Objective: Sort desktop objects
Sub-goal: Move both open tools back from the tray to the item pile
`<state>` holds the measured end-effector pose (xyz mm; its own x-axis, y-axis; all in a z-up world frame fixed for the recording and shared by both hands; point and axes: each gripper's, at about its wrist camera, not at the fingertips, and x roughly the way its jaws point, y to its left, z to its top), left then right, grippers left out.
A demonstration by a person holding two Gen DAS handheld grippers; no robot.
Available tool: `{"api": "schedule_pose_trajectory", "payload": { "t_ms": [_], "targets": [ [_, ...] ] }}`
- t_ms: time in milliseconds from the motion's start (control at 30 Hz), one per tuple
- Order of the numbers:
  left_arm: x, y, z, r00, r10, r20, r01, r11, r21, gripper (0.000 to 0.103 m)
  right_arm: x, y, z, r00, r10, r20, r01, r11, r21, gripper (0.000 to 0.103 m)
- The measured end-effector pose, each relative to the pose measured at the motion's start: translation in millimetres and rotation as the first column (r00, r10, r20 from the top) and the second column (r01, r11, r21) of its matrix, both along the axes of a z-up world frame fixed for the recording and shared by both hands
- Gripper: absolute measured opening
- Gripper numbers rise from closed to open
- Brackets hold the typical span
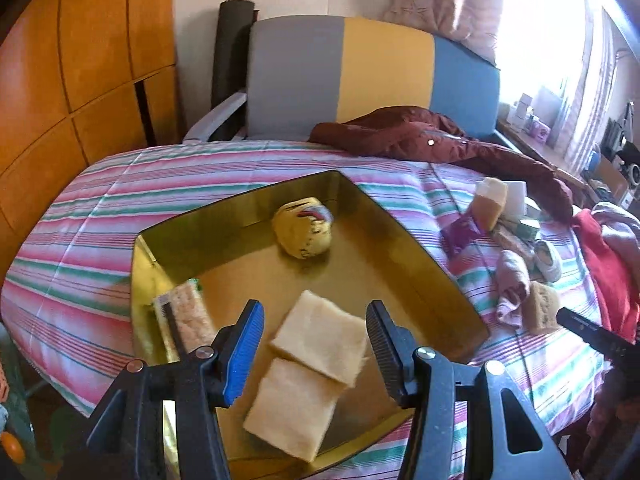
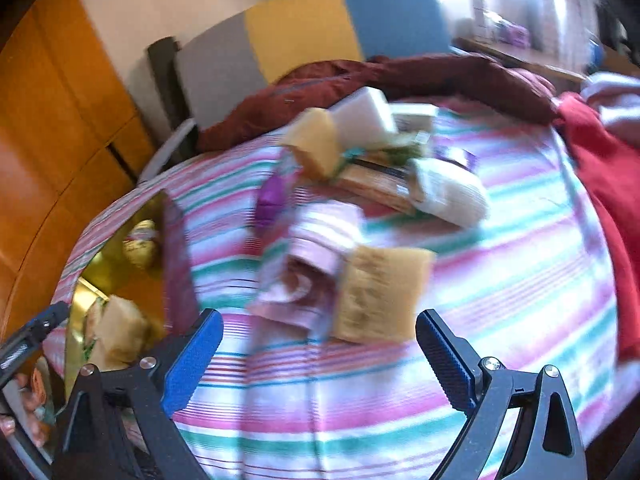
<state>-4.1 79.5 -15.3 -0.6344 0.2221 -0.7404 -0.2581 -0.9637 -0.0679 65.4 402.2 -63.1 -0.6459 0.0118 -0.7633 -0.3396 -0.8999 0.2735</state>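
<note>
Looking first at the largest item, we record a striped quilt [image 1: 248,164] in pink, green and white filling the middle of both views, with a dark red jacket [image 1: 440,140] lying along its upper edge and a grey, yellow and blue headboard [image 1: 380,76] behind it at the top of the frame.

On the quilt, in the centre and lower left of the left wrist view, we find a gold tray [image 1: 416,248]. Inside it lie two pale yellow sponges [image 1: 316,340], one overlapping the other at lower centre, a yellow ball with dark stitching [image 1: 303,229] nearer the upper wall, and a packet of crackers [image 1: 188,320] against the left wall.

To the right of the tray, loose on the quilt, we note a cluster: a pink folded cloth [image 2: 320,236] touching a worn tan sponge [image 2: 384,292] in the centre of the right wrist view, and above them a purple packet [image 2: 272,196], a yellow sponge [image 2: 316,144], a white foam block [image 2: 364,116] and a white rolled sock [image 2: 448,188]. This view is blurred, so finer detail cannot be confirmed.

The left gripper [image 1: 316,348] sits at bottom centre above the tray, jaws apart with the pale sponges showing between them, untouched. The right gripper [image 2: 320,356] sits at bottom centre above the quilt, jaws wide apart and empty, just below the tan sponge.
</note>
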Motion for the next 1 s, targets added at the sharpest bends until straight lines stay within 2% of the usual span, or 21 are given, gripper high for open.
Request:
{"api": "schedule_pose_trajectory", "payload": {
  "t_ms": [200,467,700,833,1000],
  "targets": [
    [1,12,0,0.999,-0.043,0.028,0.042,0.998,0.039,0.054,13,17,-10,0.998,-0.051,0.030,0.051,0.999,0.008,0.098],
    [15,50,5,0.983,-0.184,0.009,0.184,0.982,0.032,0.054,13,22,-19,0.997,-0.068,0.043,0.067,0.998,0.008,0.097],
    [12,64,6,0.976,-0.216,0.038,0.213,0.975,0.069,0.054,19,29,-17,0.997,-0.072,0.008,0.072,0.997,0.012,0.097],
    [10,79,7,0.970,-0.240,0.030,0.239,0.971,0.026,0.054,23,36,-17,0.995,-0.097,-0.003,0.097,0.995,0.035,0.099],
    [0,96,3,0.955,-0.287,0.079,0.281,0.957,0.076,0.056,27,50,-22,0.991,-0.134,0.006,0.133,0.991,0.010,0.099]
  ]
}}
